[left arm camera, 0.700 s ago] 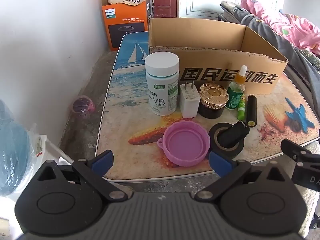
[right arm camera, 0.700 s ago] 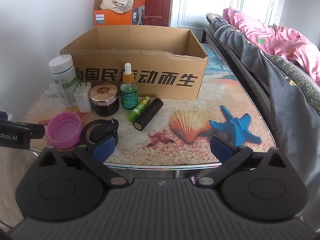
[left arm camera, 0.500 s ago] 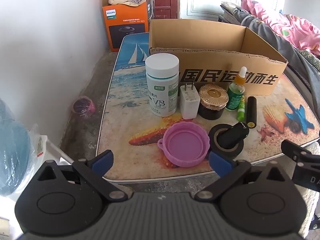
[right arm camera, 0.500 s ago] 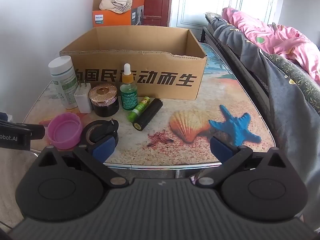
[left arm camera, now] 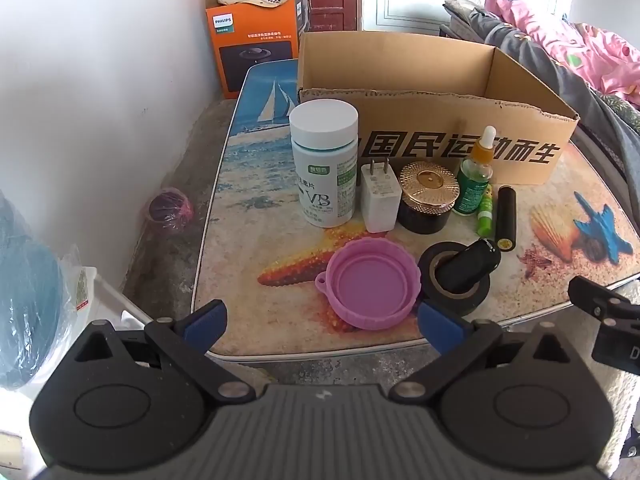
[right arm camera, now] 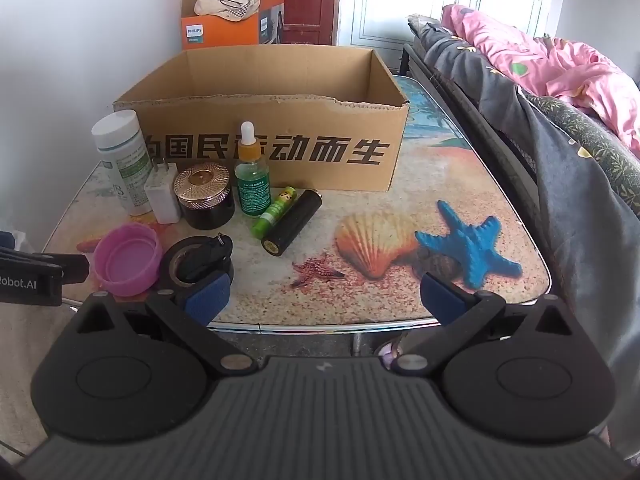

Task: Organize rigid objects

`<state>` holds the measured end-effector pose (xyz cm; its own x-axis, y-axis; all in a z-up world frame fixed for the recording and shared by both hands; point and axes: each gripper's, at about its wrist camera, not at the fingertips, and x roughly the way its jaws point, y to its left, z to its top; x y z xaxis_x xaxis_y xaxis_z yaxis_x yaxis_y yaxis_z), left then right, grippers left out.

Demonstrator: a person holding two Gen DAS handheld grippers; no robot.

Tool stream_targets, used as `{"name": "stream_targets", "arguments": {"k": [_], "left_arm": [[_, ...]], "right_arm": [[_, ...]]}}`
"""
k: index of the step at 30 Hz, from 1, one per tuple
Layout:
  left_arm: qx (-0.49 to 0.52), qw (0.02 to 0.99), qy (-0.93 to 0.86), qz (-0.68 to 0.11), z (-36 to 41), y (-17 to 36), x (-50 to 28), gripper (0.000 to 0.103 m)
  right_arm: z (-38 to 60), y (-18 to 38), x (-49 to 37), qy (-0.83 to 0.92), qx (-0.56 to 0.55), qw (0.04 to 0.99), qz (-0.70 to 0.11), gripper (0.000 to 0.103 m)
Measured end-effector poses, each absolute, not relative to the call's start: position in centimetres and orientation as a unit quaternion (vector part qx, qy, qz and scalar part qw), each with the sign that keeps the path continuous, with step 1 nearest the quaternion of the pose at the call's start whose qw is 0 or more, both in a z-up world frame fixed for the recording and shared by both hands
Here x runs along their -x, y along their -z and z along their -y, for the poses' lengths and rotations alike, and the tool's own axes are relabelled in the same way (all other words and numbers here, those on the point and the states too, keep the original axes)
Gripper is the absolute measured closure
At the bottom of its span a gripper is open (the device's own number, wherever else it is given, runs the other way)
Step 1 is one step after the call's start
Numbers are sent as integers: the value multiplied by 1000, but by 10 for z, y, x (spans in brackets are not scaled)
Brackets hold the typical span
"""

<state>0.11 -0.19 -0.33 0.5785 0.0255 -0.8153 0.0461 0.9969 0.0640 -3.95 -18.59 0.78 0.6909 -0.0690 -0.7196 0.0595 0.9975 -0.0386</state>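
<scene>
- The left gripper (left arm camera: 322, 322) sits at the bottom of the left wrist view, its blue-padded fingers (left arm camera: 206, 320) spread wide and released, holding nothing, above the near edge of the beach-printed table top (left arm camera: 256, 168).
- The right gripper (right arm camera: 322, 296) fills the bottom of the right wrist view, likewise spread wide and empty, over the near edge of the table.
- An open brown cardboard box with black printed characters (left arm camera: 440, 92) stands in the upper middle of both views, on the far half of the table.
- In front of the box a row of small things runs left to right: a white round-capped plastic pill bottle (left arm camera: 324, 160), upright; a white plug charger (left arm camera: 380, 200) just beside it; a dark jar with a ribbed gold lid (left arm camera: 428, 200); a green dropper bottle with an orange neck and white tip (left arm camera: 476, 176).
- A small green lip-balm tube (right arm camera: 274, 218) and a black cylindrical battery (right arm camera: 292, 222) lie side by side, right of the dropper bottle.
- Nearer the table's front edge a shallow purple plastic lid (left arm camera: 372, 282) lies open side up, beside a black roll of tape (left arm camera: 454, 284) with a black clip-like object (left arm camera: 468, 266) resting in its hole.
- An orange carton holding pale cloth (left arm camera: 256, 40) stands at upper left, beyond the table.
- Pink and grey bedding (right arm camera: 540, 80) lies along the right edge.
</scene>
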Motion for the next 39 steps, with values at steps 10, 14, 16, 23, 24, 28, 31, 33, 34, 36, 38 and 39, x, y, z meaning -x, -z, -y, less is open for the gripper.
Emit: {"name": "stream_targets", "arguments": {"k": [10,14,16,23,24,28,31,33,34,36,38,39], "left_arm": [[-40,886,2,-461,1,5,-1,1],[-40,886,0,-463,1,5,-2,1],[-39,885,0,-463,0,5,-2,1],[-40,884,-1,-465,0,5,-3,1],[-40,884,-2,-465,0,5,-3,1],[-40,884,-2,-465,0,6,-3,1],[-40,884,-3,-466,-1,6,-3,1],[-39,884,-3,-466,-1,6,-4,1],[-39,884,-3,-467,-2,6,-3,1],[-39,884,-3,-467,-2,6,-4,1],[-40,884,-3,-467,-2,6,-4,1],[-40,883,-3,-467,-2,6,-4,1]], "right_arm": [[186,-8,38,35,6,918,-396,1],[186,-7,38,34,3,918,-396,1],[187,-9,37,33,3,918,-396,1],[186,-8,36,29,0,917,-397,1],[185,-9,36,29,0,917,-397,1],[185,-8,36,28,0,917,-398,1],[185,-8,36,28,0,917,-397,1],[185,-8,36,28,0,917,-397,1],[185,-8,35,28,0,917,-397,1],[185,-8,35,27,0,917,-397,1],[185,-8,35,28,0,917,-397,1],[185,-8,35,28,0,917,-397,1]]}}
